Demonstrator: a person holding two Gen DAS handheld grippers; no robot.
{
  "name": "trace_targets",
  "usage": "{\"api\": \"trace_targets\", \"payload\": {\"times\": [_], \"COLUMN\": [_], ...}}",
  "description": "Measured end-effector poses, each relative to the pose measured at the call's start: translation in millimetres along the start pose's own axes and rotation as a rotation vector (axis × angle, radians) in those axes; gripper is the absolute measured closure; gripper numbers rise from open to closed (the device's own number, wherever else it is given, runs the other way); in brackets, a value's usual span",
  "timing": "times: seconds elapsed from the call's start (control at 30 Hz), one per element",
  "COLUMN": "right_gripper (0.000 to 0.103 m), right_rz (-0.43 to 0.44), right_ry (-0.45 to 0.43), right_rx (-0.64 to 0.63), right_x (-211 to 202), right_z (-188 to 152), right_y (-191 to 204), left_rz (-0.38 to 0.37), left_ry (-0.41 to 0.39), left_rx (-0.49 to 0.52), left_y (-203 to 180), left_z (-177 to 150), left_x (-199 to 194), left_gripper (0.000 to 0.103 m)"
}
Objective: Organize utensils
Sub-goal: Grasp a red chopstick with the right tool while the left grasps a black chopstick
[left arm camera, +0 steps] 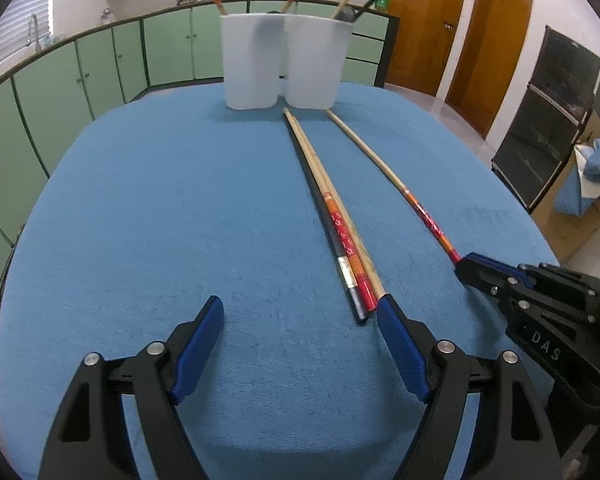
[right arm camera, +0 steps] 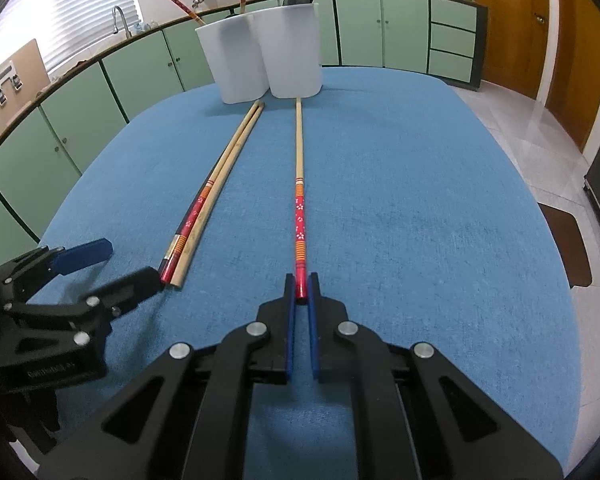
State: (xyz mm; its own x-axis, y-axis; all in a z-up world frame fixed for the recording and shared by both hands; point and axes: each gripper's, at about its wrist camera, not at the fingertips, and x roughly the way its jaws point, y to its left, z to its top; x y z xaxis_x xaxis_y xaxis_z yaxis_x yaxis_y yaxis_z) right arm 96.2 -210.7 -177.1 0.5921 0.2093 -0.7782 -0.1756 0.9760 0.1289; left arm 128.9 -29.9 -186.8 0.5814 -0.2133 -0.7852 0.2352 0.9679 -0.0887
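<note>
1. The right gripper [right arm camera: 301, 280] is pitched down toward the blue table cover [right arm camera: 420, 200]; its blue pads are closed tight on the red flowered end of a single chopstick [right arm camera: 299, 184].
2. That chopstick is laid flat, running toward 12 o'clock, its bare tip just short of the right white holder [right arm camera: 292, 52].
3. The left gripper [left arm camera: 300, 308] is angled down likewise, with its fingers [left arm camera: 204, 336] spread wide and nothing between them.
4. A bundle of chopsticks [left arm camera: 332, 216] is seen beside its right finger, at about 1 o'clock of it, the near ends touching the fingertip.
5. A left white holder [left arm camera: 250, 60] stands against the right one at 12 o'clock; utensils are stood in both.
</note>
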Motion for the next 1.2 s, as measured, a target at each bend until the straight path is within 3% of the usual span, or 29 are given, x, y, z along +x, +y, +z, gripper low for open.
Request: {"api": "trace_targets", "payload": {"times": [0.23, 0.57, 0.83, 1.07, 1.2], "right_gripper": [0.098, 0.097, 0.097, 0.097, 0.098], "right_rz": [0.011, 0.012, 0.006, -0.004, -0.009], "right_ry": [-0.001, -0.001, 0.001, -0.001, -0.003], "right_rx": [0.01, 0.01, 0.004, -0.005, -0.009], "right_x": [-1.3, -1.9, -0.2, 1.1, 1.8], "right_z": [-0.4, -1.1, -0.7, -0.4, -0.5], "right_y": [-0.9, -0.8, 1.7, 3.7, 4.7], "left_rz": [0.056, 0.108, 0.079, 0.045, 0.048], "left_ry": [0.006, 0.001, -0.017, -0.025, -0.027], "left_rx": [0.056, 0.01, 0.026, 0.042, 0.037], "left_y": [-5.0, 12.2, 4.8, -5.8, -7.8], "left_z": [-0.3, -1.6, -0.6, 0.6, 1.5], "left_x": [3.9, 0.2, -0.1, 1.0, 2.0], "left_gripper": [0.025, 0.026, 0.054, 0.095, 0.096]}}
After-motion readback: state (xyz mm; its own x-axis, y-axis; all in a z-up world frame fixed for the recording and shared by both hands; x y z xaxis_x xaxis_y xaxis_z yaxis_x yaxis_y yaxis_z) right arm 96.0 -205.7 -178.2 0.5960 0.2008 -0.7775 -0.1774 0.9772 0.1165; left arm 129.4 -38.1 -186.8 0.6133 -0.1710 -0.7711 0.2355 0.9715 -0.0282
